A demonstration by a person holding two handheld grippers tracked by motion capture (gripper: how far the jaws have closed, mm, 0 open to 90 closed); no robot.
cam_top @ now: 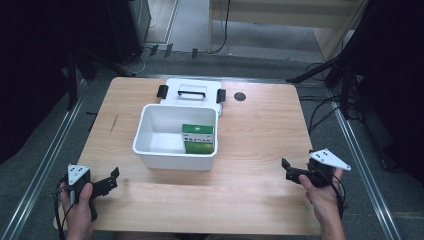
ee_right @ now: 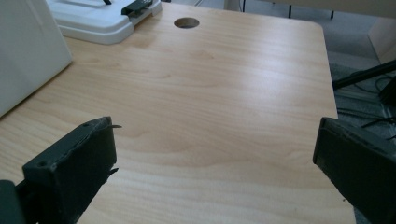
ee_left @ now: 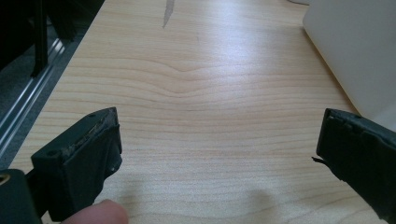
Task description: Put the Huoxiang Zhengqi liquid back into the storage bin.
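Note:
A white open box (cam_top: 150, 150) stands in the middle of the wooden table (cam_top: 250, 195). Inside it, at the right, a green and white carton (cam_top: 198, 136) stands upright. The box's lid (cam_top: 190, 92), with a black handle and two black latches, lies flat just behind it. My left gripper (cam_top: 114, 179) is open near the table's front left, and in its own view (ee_left: 219, 140) nothing but bare wood lies between the jaws. My right gripper (cam_top: 286, 169) is open at the front right, with its jaws (ee_right: 215, 149) wide apart over bare wood.
A round cable hole (cam_top: 240, 96) sits in the table right of the lid. The box wall (ee_left: 355, 51) rises at the right of the left gripper view and the box wall (ee_right: 28, 51) at the left of the right gripper view. Stands and cables surround the table.

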